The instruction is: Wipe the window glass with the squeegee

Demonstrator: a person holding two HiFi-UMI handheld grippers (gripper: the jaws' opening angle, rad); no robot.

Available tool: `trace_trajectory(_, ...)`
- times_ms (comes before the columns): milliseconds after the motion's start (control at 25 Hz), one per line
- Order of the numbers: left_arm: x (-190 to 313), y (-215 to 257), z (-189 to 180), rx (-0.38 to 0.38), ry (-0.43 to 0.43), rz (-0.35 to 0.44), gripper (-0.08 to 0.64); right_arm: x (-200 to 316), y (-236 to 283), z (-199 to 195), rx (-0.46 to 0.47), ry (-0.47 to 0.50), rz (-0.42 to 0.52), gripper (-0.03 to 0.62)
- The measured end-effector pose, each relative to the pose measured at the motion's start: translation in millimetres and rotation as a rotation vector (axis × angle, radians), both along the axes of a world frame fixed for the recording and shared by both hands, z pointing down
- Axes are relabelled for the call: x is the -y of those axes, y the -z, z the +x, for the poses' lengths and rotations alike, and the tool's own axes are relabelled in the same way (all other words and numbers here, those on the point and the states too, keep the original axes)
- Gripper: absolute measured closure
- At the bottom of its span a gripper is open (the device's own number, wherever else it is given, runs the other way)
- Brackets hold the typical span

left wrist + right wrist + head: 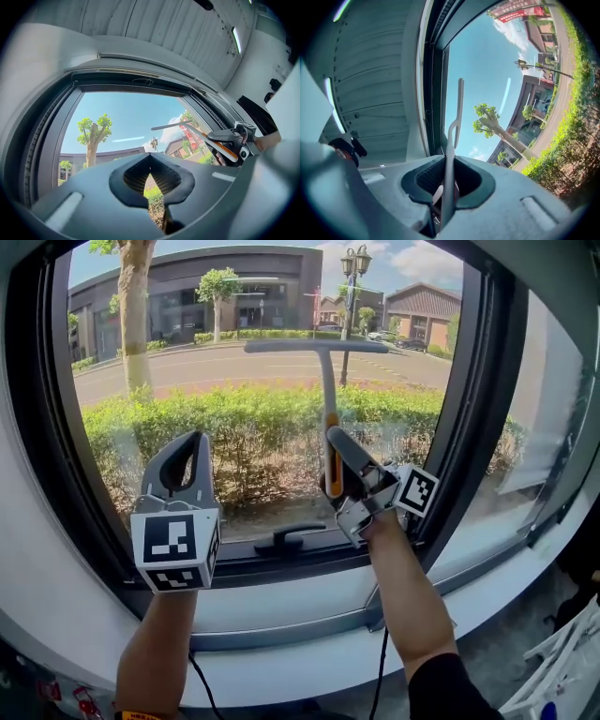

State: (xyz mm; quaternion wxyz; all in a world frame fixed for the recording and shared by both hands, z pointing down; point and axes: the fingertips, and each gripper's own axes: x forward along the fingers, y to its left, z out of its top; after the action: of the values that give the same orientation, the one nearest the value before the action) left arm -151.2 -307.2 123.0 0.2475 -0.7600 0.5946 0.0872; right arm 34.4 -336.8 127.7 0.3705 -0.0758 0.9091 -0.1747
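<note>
- Squeegee: upright at centre frame in the head view. Its blade lies level across the upper centre, in front of the window glass.
- Right gripper: clenched on the squeegee's orange grip, at the frame's middle just right of centre. The low hold puts the blade high on the pane. My reading is that this suits a stroke begun near the top.
- Left gripper: jaws drawn together on nothing, with only a thin slit between them. It hangs at lower left, well apart from the squeegee. It appears parked so the pane ahead of the blade is free.
- Right gripper view: the grey shaft runs up from between the jaws at lower centre. The blade is seen end-on beside the dark window frame. It confirms the grip but does not show blade position on the pane.
- Left gripper view: it looks upward past the hollow between its shut jaws. The squeegee and right gripper sit side-on at mid right. The top of the frame appears only here.
- Head view alone shows the hedge outside and the black latch on the lower rail.
- Blade contact with the glass: not settled by any view.
</note>
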Motion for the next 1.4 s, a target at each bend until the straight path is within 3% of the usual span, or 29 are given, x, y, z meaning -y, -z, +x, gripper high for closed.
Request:
trace_trajectory(200,-6.2,2.4,2.7,0.0,0.009,0.006,0.543,-6.5,4.0,5.7,-0.004,-0.008,0.014,0.545)
trace_trajectory(480,-4.5,25.6,21.5,-0.025,0.051,0.046,0.543,-9.9,32.5,21.0,-0.025,0.018,0.104,0.545)
trace_trajectory(880,4.5,93.4,71.2,-0.001,0.128,0.14,0.518,10.1,148.5,68.0,0.006,0.018,0.242,0.545)
trace_trajectory(1040,5.6,117.0,89.4,0.006,0.132,0.173,0.545,11.6,186.2,72.9,0.019,0.031,0.285,0.545)
trace_trajectory(1400,-12.1,137.2,100.3,0.027,0.171,0.225,0.545,28.3,207.1,78.4,0.054,0.057,0.267,0.545)
